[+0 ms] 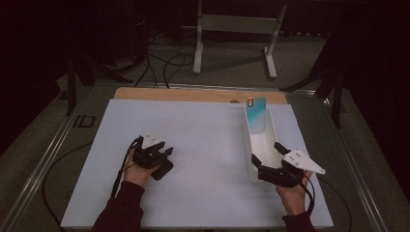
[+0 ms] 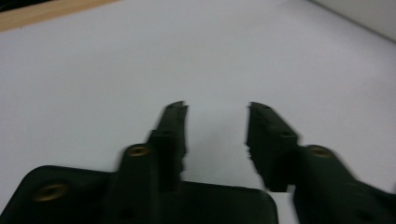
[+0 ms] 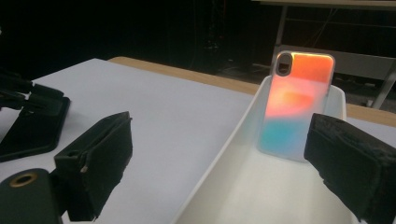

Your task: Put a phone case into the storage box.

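Black case (image 1: 162, 170) flat on white tabletop (image 1: 203, 145), left side. Iridescent case (image 1: 255, 114) leans upright at far end of white tray (image 1: 267, 145).

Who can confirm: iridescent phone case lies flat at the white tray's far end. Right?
Not flat. The phone case stands upright, leaning on the end wall at the white tray's far end. The right gripper view shows it.

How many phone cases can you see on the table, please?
2. An iridescent phone case stands leaning against the far end wall of the white tray. A black phone case lies on the white mat under the left gripper.
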{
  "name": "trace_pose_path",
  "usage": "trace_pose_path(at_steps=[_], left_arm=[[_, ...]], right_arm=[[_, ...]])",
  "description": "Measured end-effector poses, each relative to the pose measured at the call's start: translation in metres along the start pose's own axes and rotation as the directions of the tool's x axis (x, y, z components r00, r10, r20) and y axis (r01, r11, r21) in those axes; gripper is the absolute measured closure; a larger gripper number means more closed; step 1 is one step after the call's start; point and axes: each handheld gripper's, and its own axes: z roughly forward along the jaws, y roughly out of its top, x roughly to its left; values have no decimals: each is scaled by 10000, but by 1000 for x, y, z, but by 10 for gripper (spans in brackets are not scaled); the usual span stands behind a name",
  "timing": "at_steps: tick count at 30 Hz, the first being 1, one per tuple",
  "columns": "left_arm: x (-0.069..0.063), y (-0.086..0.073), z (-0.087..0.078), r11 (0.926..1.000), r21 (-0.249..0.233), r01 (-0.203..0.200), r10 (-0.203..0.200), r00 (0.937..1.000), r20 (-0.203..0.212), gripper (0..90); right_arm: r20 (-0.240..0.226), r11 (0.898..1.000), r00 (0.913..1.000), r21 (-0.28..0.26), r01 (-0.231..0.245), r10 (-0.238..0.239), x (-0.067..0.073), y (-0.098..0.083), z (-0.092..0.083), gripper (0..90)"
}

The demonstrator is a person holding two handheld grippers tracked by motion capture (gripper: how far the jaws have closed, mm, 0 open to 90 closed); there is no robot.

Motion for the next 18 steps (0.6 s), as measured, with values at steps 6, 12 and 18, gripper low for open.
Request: trace_pose_path(at_steps=[6,12,18], left_arm=[[-1,-3,11,9976,685,-82,78,9999,65,900],[-3,-6,20,9924,1220,-141,115,9997,224,900],[-6,-9,29,9843,1753,-222,177,9995,271,900]], right_arm=[[10,10000,10000,-3,-29,29,0,0,0,77],[9,10000,10000,7,14,-14,0,0,0,78],[-4,10000,10000,-6,15,-15,1,1,0,78]])
